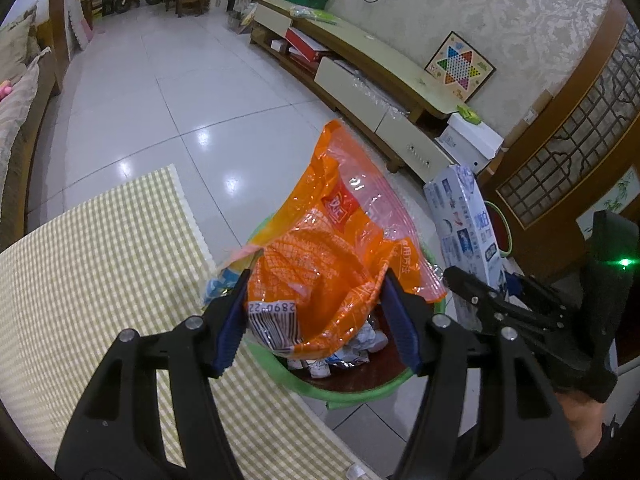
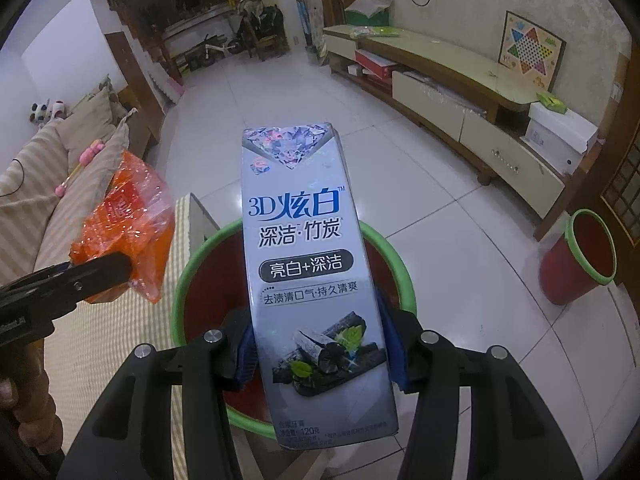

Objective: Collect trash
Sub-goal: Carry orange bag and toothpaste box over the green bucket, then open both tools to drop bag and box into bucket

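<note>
A crumpled orange plastic wrapper (image 1: 320, 256) hangs over a red bin with a green rim (image 1: 352, 394), and my left gripper (image 1: 316, 280) is shut on it, blue pads pressing both sides. Crumpled white trash (image 1: 370, 340) lies inside the bin. In the right wrist view my right gripper (image 2: 316, 312) is shut on a silver toothpaste box (image 2: 304, 260), held lengthwise above the same bin (image 2: 180, 280). The left gripper (image 2: 120, 266) with the orange wrapper (image 2: 124, 232) shows at the left there, beside the bin's rim. The toothpaste box (image 1: 464, 224) and right gripper (image 1: 456, 276) appear to the right in the left wrist view.
A table with a yellow checked cloth (image 1: 100, 260) borders the bin on the left. A second red bin (image 2: 576, 256) stands on the tiled floor at the right. A long low TV cabinet (image 2: 440, 68) runs along the wall, and a sofa (image 2: 40, 200) is at the left.
</note>
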A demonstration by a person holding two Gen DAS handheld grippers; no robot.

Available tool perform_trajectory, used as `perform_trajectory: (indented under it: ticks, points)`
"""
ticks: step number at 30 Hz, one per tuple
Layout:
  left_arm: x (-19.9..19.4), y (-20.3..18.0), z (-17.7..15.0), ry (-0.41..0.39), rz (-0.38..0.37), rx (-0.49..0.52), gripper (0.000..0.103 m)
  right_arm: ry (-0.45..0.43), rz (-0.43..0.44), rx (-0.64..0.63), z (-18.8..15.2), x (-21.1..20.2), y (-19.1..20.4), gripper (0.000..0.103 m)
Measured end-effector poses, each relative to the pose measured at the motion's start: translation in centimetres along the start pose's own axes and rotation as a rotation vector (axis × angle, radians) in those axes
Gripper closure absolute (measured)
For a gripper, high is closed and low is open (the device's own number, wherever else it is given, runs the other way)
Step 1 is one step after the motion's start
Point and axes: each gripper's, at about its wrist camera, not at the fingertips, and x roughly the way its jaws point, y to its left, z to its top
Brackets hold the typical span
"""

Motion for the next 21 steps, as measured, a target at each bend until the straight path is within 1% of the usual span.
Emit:
perform_trajectory:
  ticks: [11,13,14,15,17,18,21]
  points:
    - [0.9,0.4,0.7,0.012,-0.013,-0.030,0.039,0.048,0.024,-0.038,-0.9,1.2,1.2,0.053]
    - [1.0,0.3,0.9,0.013,-0.002,-0.034,0.029,0.062,0.035,-0.047,-1.0,1.5,1.6,0.051]
    - [1.1,0.4,1.0,0.015,-0.004,-0.036,0.027,0.060,0.029,-0.053,-1.1,1.5,1.8,0.051]
    - [1.0,0.4,1.0,0.010,-0.003,-0.038,0.019,0.058,0.030,-0.062,-1.0,1.5,1.9,0.048]
    - [0.6,0.6,1.1,-0.008,0.008,-0.040,0.010,0.042,0.019,-0.074,-1.0,1.3,2.2,0.033]
    - [0.4,0.7,1.1,-0.015,0.011,-0.042,0.007,0.036,0.015,-0.078,-1.1,1.2,2.3,0.027]
    - [-0.4,1.4,1.0,-0.032,0.023,-0.055,0.006,0.025,0.020,-0.086,-0.9,1.0,2.6,0.022]
